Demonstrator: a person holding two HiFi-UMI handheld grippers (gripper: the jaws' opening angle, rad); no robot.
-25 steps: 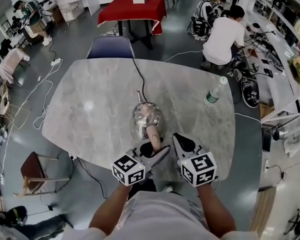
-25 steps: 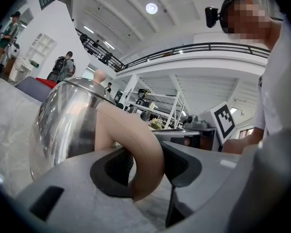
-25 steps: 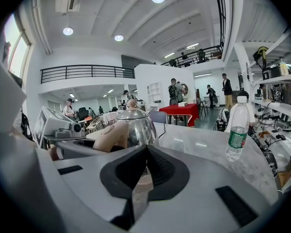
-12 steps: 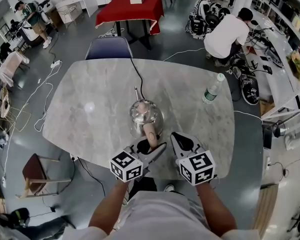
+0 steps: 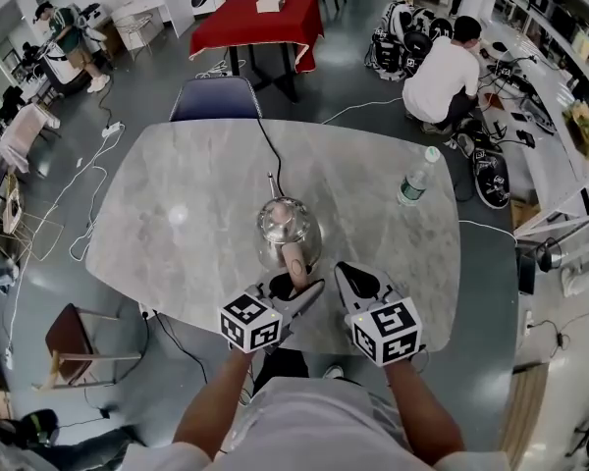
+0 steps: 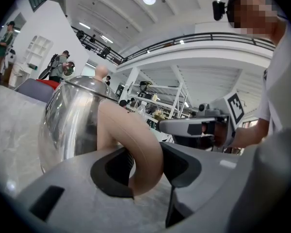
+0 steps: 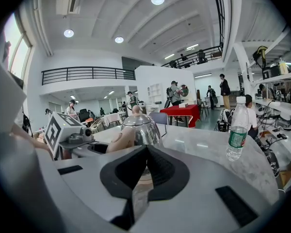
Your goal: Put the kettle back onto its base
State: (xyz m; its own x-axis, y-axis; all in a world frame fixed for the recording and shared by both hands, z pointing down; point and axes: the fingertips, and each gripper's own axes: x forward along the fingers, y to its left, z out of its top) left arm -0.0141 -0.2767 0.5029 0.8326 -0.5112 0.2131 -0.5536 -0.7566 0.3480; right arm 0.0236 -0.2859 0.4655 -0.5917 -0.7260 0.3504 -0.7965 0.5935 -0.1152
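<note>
Kettle [image 5: 288,226]: standing upright on the bench [image 5: 177,204], around the middle from left to right and towards the near edge; spout [image 5: 271,183] pointing far, beige lid knob [image 5: 278,210] sitting on top.
Kettle handle [image 5: 294,261]: arching down the near side of the steel body, pointing at the person.
Base: not showing clearly under the kettle body, so impossible to tell whether the kettle is resting on it.
Cord [image 5: 270,155]: running dark from the far side of the kettle over the far edge of the bench.
Left gripper [image 5: 304,287]: reaching in from the near edge, its marker cube hanging just over that edge.
Left fingers [image 6: 111,171]: closing on the beige handle, one dark pad pressing on each side of it.
Right gripper [image 5: 348,278]: hovering just right of the handle, near the left gripper but not touching the kettle.
Right fingers [image 7: 123,171]: meeting at the tips, gripping nothing.
Water bottle [image 5: 416,178]: standing upright with a green label near the right edge of the bench, well apart from the kettle.
Blue chair [image 5: 216,94]: sitting tucked against the far edge of the bench.
Red-clothed table [image 5: 260,18]: standing farther off, beyond the chair.
Person in white [image 5: 442,67]: crouching on the floor at the far right, facing away.
</note>
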